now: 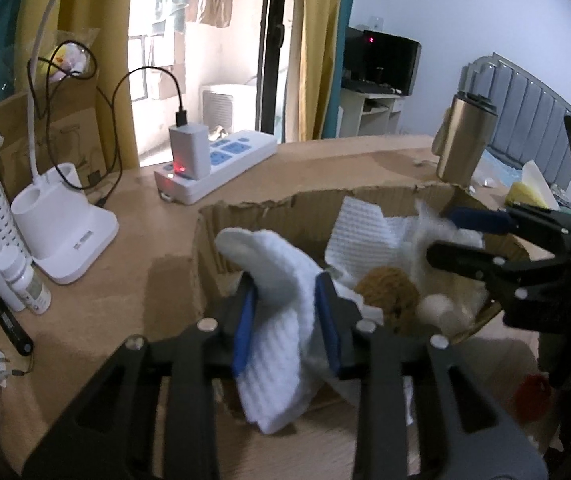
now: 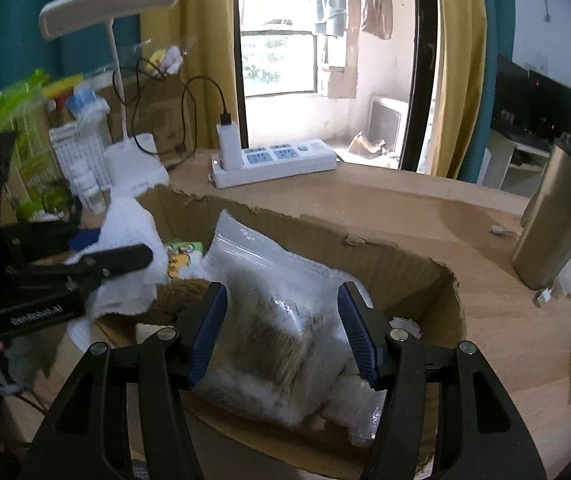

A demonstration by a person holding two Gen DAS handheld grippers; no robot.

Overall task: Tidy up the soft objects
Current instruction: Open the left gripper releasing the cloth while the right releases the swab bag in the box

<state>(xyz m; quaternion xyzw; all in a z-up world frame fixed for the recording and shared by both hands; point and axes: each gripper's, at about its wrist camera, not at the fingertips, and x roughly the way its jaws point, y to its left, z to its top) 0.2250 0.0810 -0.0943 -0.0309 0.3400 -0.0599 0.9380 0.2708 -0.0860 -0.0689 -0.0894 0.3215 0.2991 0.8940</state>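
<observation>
Over the desk's cardboard box (image 1: 269,216), left hand-held gripper (image 1: 289,320) clamps white cloth (image 1: 281,344), right hand-held gripper (image 2: 285,332) clamps plastic bag (image 2: 269,320)

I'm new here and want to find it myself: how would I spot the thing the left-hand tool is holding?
Start at the torn cardboard box on the wooden desk, in front of the white power strip. At the box's near edge, blue-padded fingers pinch a white cloth. Its waffle-knit weave sets it apart from the brown fuzzy ball and the clear plastic bag nearby.
</observation>
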